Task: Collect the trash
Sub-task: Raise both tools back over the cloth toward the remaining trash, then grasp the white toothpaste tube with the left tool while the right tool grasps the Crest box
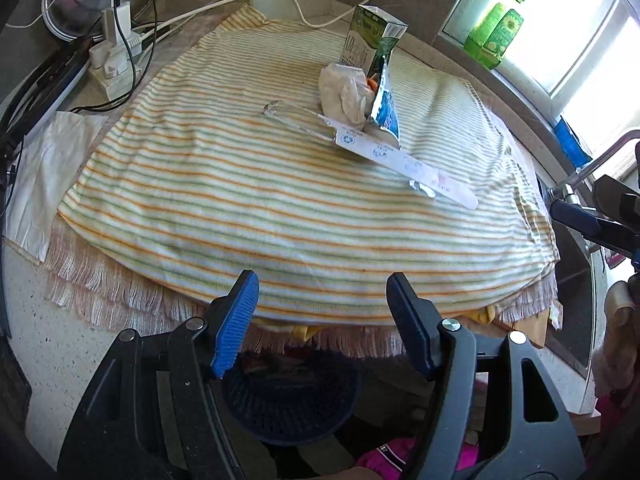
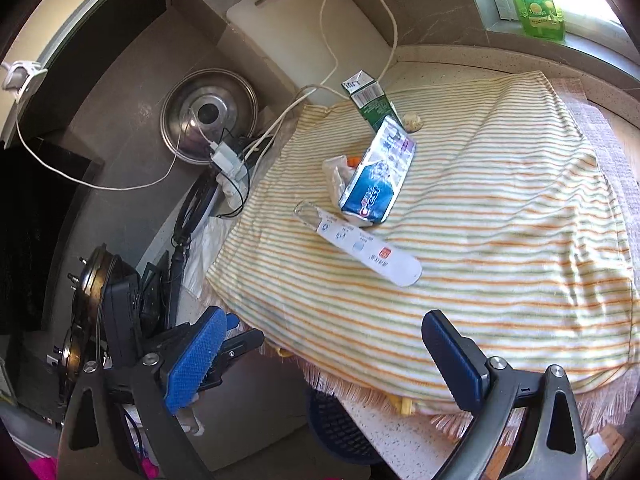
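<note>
While both grippers hang above the near edge of the striped cloth [image 1: 248, 208], nothing sits between their blue pads. The left gripper [image 1: 322, 320] has its jaws parted with only cloth and counter showing in the gap, and the right gripper [image 2: 324, 356] has its jaws spread wider still, also empty. The trash lies in a small heap toward the far side of the striped cloth, well apart from both grippers. At the back of that heap stands a green milk carton [image 1: 370, 38], upright with its top torn open. Just in front of the carton a crumpled white tissue [image 1: 346, 94] rests on the cloth, touching a flattened blue toothpaste box [image 2: 378, 176] that leans beside it. Nearest the grippers, a long white plastic package [image 2: 372, 250] with a clear end lies flat on the cloth, its middle touching the lower end of the toothpaste box. A small round speckled thing sits on the cloth just beside the carton in the right wrist view; what it is cannot be told. Below the near edge of the cloth, a dark blue mesh basket [image 1: 292, 400] sits under the counter [image 1: 52, 344] rim. Off the cloth's left edge lie a power strip [image 1: 114, 64] with white cables and a steel pot lid [image 2: 208, 114].
</note>
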Available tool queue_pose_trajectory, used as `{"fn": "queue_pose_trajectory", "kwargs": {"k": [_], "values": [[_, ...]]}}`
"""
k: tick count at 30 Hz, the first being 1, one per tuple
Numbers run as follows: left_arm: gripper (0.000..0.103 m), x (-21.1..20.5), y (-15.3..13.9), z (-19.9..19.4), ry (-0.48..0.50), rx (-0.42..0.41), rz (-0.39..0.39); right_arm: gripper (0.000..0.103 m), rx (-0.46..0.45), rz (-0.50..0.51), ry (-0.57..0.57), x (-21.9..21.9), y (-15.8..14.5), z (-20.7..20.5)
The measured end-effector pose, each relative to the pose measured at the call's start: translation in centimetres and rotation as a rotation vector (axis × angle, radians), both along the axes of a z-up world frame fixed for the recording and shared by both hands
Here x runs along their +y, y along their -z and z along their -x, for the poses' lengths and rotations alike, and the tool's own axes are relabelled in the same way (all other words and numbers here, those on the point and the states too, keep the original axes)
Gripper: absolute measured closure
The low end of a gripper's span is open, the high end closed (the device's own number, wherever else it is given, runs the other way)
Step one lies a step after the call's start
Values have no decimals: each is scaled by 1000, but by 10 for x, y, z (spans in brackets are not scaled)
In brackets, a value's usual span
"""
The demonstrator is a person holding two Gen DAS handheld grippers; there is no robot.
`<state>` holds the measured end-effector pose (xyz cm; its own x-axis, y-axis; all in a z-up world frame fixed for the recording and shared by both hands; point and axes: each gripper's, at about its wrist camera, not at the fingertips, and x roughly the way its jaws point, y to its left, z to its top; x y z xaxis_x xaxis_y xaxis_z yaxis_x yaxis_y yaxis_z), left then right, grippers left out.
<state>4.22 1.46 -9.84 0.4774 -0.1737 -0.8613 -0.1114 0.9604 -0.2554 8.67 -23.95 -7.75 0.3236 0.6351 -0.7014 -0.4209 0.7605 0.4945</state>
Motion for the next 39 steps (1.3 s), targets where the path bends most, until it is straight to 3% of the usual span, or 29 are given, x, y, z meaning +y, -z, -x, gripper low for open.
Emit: {"fn": "queue_pose_trajectory", "kwargs": {"k": [12, 27, 31, 39], "values": [[35, -17, 0, -52, -57, 14, 110, 6, 91, -17, 2, 16, 12, -83], [35, -42, 24, -90, -146, 75, 249, 9, 279, 8, 30, 56, 66, -163], [35, -40, 31, -98, -193, 88, 284, 10, 295, 30, 45, 65, 74, -175], [35, -38, 44, -112, -249, 110, 313, 22, 269, 160, 20, 86, 81, -185]]}}
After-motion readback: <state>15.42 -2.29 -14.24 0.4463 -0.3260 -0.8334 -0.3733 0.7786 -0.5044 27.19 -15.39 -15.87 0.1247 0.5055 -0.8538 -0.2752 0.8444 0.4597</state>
